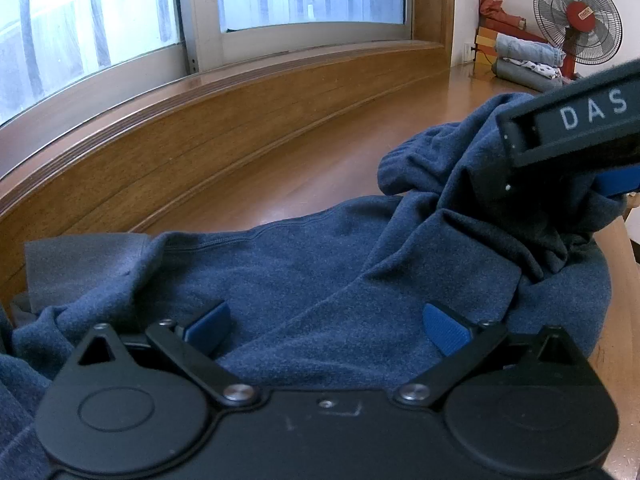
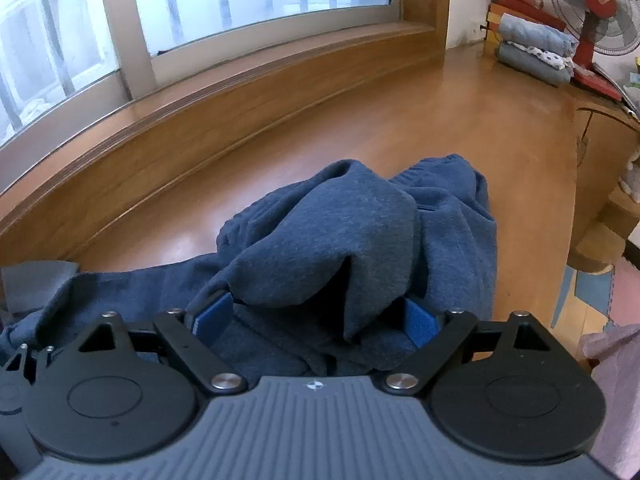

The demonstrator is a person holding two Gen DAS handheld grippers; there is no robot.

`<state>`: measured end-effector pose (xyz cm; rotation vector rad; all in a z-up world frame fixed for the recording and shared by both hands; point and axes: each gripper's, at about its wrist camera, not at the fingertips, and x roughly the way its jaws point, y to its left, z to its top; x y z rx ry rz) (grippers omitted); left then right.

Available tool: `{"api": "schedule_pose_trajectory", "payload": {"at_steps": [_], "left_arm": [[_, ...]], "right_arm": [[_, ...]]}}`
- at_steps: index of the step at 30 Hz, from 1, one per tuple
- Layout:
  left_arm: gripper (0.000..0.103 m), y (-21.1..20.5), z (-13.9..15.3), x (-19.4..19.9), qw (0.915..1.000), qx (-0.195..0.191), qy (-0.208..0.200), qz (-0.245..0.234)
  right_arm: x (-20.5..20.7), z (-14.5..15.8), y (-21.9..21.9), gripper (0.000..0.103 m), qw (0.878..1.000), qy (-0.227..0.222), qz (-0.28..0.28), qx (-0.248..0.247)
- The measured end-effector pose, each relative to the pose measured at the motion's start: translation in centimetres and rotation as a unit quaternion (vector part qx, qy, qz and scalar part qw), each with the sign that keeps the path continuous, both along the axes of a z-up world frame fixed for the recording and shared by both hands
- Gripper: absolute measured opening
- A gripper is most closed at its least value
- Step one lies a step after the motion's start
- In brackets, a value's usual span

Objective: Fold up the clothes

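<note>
A dark blue fleece sweater (image 1: 304, 264) lies spread on the wooden table (image 1: 320, 152), flat on its left side and bunched into a heap on its right. My left gripper (image 1: 326, 328) hovers low over the flat part, open, with its blue pads (image 1: 210, 326) wide apart and nothing pinched. My right gripper (image 2: 316, 320) is open too. A raised fold of the sweater (image 2: 332, 240) drapes down between its wide-set pads (image 2: 420, 322). In the left wrist view, the right gripper's dark housing (image 1: 560, 136) pokes into the heap from the right.
A stack of folded clothes (image 2: 536, 48) and a red fan (image 2: 600, 12) stand at the far right corner. A wooden window sill (image 2: 240, 92) runs along the back. A grey cloth (image 1: 80, 264) lies at the left. The table's right edge (image 2: 572, 200) drops off; a pink cloth (image 2: 612, 360) is beyond it.
</note>
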<state>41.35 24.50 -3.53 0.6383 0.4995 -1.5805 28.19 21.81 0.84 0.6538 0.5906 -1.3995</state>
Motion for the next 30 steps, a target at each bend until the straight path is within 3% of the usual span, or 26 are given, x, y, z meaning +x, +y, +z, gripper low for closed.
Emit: {"api": "schedule_pose_trajectory", "payload": {"at_steps": [13,30], "left_arm": [[0.103,0.0,0.0,0.0,1.0000,0.000,0.000,-0.001],[0.103,0.0,-0.2,-0.5,0.9998,-0.005,-0.002,0.021]], "right_arm": [[0.0,-0.7,0.5,0.092,0.999,0.017,0.029,-0.006],[0.1,-1.2,0.6,0.093,0.999,0.015,0.028,-0.001]]}}
